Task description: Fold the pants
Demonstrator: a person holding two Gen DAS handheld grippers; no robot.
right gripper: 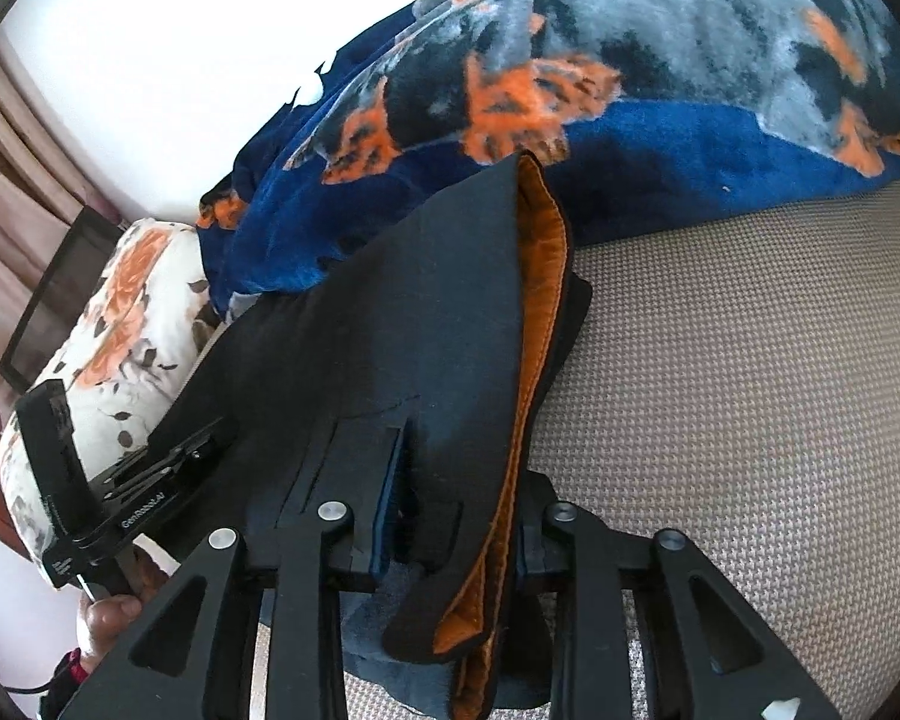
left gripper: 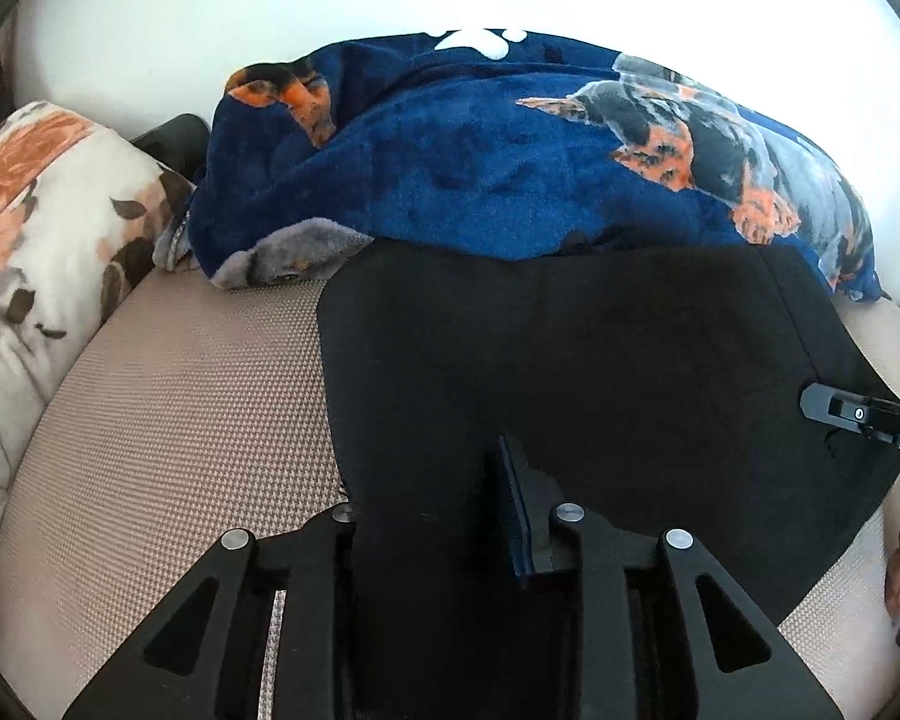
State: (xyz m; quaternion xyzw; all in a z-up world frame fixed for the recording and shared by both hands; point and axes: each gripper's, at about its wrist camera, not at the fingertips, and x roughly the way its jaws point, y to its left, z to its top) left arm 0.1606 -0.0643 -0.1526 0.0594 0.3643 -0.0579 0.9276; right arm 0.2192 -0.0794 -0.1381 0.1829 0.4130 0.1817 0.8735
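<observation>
So the surface is a beige woven cushion, looks like a couch seat, with a bright white wall behind it. A floral pillow sits out at 9 o'clock in the left wrist view, and a navy fleece blanket with orange dog prints is heaped across the back from 11 to 2 o'clock. From the right wrist view there's a dark framed panel leaning by the curtains at 9 o'clock.

The black pants lie flat mid-seat, far edge touching the blanket, orange lining showing along the lifted hem. Bare cushion is open at 8 o'clock in the left view and from 2 to 4 o'clock in the right view.

Left gripper is clamped on the pants near their left edge, cloth running right through the fingers. Right gripper looks pinched on the lined edge too, though the fold hides the actual pads, so not 100% sure.
</observation>
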